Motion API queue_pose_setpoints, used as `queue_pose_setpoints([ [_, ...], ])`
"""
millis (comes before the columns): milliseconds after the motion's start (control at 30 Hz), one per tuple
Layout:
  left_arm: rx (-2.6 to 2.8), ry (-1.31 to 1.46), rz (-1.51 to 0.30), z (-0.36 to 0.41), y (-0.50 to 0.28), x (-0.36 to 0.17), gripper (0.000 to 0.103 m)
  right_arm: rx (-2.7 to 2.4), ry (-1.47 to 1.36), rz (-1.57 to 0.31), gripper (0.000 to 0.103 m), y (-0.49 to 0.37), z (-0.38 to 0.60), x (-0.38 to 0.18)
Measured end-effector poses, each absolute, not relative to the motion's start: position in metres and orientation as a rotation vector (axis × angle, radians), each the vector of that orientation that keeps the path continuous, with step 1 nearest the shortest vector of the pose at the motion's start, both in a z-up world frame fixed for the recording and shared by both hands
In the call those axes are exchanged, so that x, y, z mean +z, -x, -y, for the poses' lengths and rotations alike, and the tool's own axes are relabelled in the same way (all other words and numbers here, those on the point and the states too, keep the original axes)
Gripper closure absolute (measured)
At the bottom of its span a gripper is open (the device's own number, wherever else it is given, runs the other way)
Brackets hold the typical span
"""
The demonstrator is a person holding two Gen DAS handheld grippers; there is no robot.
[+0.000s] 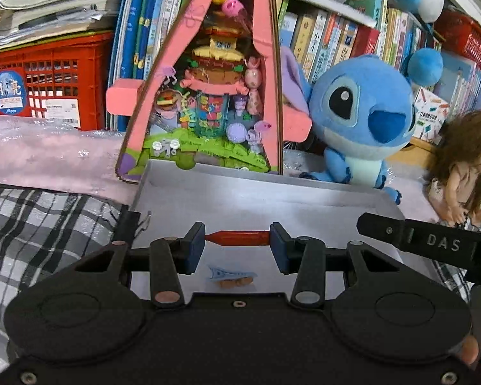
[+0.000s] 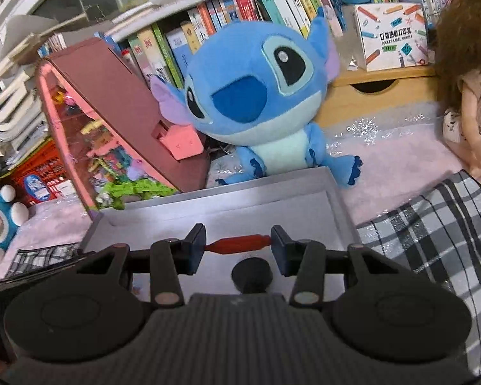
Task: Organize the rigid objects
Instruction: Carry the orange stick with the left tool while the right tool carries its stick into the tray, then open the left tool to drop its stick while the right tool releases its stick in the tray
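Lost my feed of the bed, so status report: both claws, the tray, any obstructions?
Left claw shut on a red piece; right claw shut on its red piece. Both over the white tray. Black knob and small blue piece lying inside.

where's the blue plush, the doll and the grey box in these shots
blue plush [image 2: 256, 96], right wrist view, on its face
doll [image 2: 474, 96], right wrist view, on its dress at the chest
grey box [image 1: 256, 192], left wrist view, on the inner face of its far wall

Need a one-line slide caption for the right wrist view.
Right gripper clamps a red piece above the grey box, blue plush behind.
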State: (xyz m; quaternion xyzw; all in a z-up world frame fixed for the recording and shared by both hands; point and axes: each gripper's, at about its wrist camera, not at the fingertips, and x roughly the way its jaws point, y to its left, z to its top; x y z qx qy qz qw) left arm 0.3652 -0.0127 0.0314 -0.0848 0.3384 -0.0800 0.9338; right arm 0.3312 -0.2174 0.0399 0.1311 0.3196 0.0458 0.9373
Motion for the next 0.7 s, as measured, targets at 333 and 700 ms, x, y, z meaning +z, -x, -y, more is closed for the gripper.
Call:
queue_pose_setpoints([
  [333, -0.116, 0.169, -0.721, 0.016, -0.375, 0.014, 0.061, 0.083, -0.252, -0.673, 0.054, -0.348, 0.211, 0.019],
  [700, -0.088, 0.128, -0.740, 0.020, -0.379, 0.012, 0.061, 0.054, -0.186, -0.722, 0.054, -0.354, 0.200, 0.014],
])
